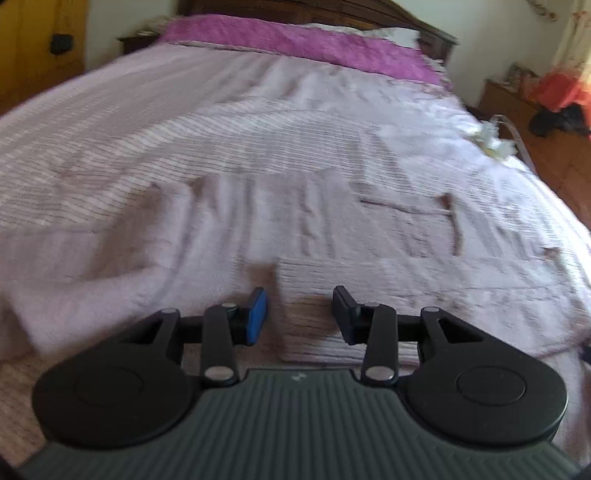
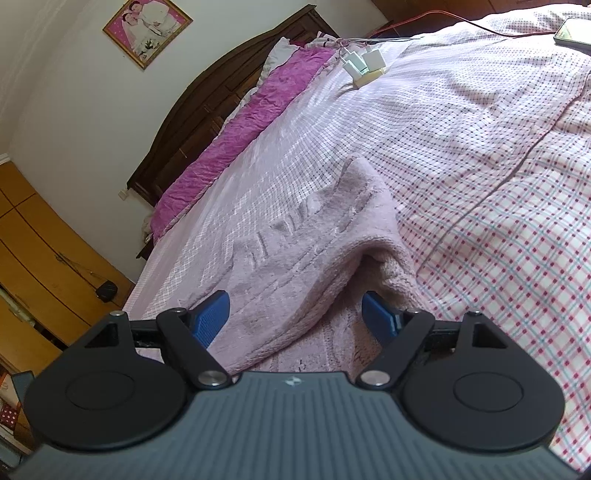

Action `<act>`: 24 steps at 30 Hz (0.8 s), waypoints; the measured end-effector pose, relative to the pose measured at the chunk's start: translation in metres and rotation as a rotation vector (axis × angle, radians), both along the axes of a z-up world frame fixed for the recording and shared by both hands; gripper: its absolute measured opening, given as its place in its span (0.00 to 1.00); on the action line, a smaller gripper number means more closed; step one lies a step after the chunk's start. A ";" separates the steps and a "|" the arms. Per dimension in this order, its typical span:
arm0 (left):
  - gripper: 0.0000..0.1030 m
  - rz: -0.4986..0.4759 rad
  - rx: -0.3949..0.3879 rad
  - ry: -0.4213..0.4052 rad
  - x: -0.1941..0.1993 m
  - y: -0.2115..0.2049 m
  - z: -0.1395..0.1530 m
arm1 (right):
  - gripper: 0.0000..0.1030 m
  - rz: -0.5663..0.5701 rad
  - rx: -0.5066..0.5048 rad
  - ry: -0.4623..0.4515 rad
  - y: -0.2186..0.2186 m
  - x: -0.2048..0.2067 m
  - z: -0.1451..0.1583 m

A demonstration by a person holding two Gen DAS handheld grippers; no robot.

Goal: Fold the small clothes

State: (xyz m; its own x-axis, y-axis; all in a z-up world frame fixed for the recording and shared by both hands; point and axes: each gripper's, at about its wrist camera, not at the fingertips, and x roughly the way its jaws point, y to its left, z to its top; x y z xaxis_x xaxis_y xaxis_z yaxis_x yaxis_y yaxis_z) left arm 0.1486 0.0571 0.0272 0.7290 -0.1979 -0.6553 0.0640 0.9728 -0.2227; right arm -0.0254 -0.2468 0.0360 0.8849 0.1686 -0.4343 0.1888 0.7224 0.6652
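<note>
**Bedroom, bed surface: two hand-held grippers over a pale pink fleece garment**

Bedroom setting: checked bedspread [image 2: 480, 155] covering a wide bed, dark wooden headboard [image 2: 207, 110] at the far end, magenta blanket band [image 1: 295, 44] just below it.

Item 1. Pale pink fleece garment [image 2: 295, 251], the task's piece. Lies on the bedspread directly ahead of both tools. In the right wrist view one edge is raised into a hump, with a dark hollow under the fold just ahead of the right-hand pad. In the left wrist view it spreads flat and wide ahead of the fingers, blurred, detail hard to read.

Item 2. Left gripper [image 1: 301, 314]. Jaws partly apart, a moderate gap. Only bedspread and fleece show through the gap; neither pad presses on cloth. Points downward at the bed.

Item 3. Right gripper [image 2: 295, 317]. Jaws wide. The garment's folded edge runs between the blue pads [image 2: 210, 317], which stand clear of it on both sides.

Item 4. White plug adapters with cords [image 2: 364, 62], far ahead of the right gripper, near the magenta band.

Item 5. Framed picture [image 2: 147, 27], on the wall above the headboard.

Item 6. Yellow wooden wardrobe [image 2: 33, 240], to the left of the right gripper, beyond the bed's edge.

Item 7. Phone [image 2: 572, 31], far ahead and to the right.
</note>
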 end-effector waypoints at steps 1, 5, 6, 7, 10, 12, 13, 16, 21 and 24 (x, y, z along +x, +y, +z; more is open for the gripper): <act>0.39 -0.014 -0.010 0.000 0.000 -0.002 -0.001 | 0.81 -0.001 -0.003 -0.002 0.000 0.001 0.000; 0.12 -0.025 0.000 -0.011 0.001 -0.008 -0.003 | 0.82 -0.005 -0.020 -0.012 0.000 0.006 0.000; 0.11 -0.019 -0.011 -0.012 0.002 -0.008 -0.001 | 0.82 -0.009 -0.023 -0.013 -0.001 0.008 0.001; 0.11 -0.013 -0.010 -0.021 0.002 -0.008 0.002 | 0.82 -0.014 -0.027 -0.013 -0.002 0.009 0.002; 0.11 0.004 -0.011 -0.105 -0.004 -0.005 0.022 | 0.82 -0.023 -0.056 -0.032 -0.002 0.010 0.008; 0.11 0.038 -0.017 -0.159 -0.007 0.003 0.038 | 0.82 -0.018 -0.078 -0.040 0.000 0.010 0.010; 0.11 0.064 -0.010 -0.177 -0.008 0.007 0.043 | 0.82 -0.006 -0.079 -0.040 0.000 0.011 0.009; 0.11 0.103 0.055 -0.175 -0.004 0.014 0.043 | 0.82 0.000 -0.099 -0.029 0.005 0.010 0.004; 0.11 0.091 0.110 -0.030 0.010 0.015 0.005 | 0.82 0.012 -0.145 -0.013 0.012 0.010 0.000; 0.13 0.088 0.140 -0.034 0.008 0.014 -0.006 | 0.82 0.021 -0.161 -0.002 0.013 0.009 -0.001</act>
State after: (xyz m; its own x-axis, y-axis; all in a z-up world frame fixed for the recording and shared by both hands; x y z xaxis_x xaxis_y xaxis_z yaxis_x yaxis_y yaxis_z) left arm 0.1569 0.0709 0.0213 0.7617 -0.0407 -0.6466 -0.0178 0.9963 -0.0837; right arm -0.0165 -0.2341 0.0352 0.8828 0.1154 -0.4554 0.1715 0.8233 0.5411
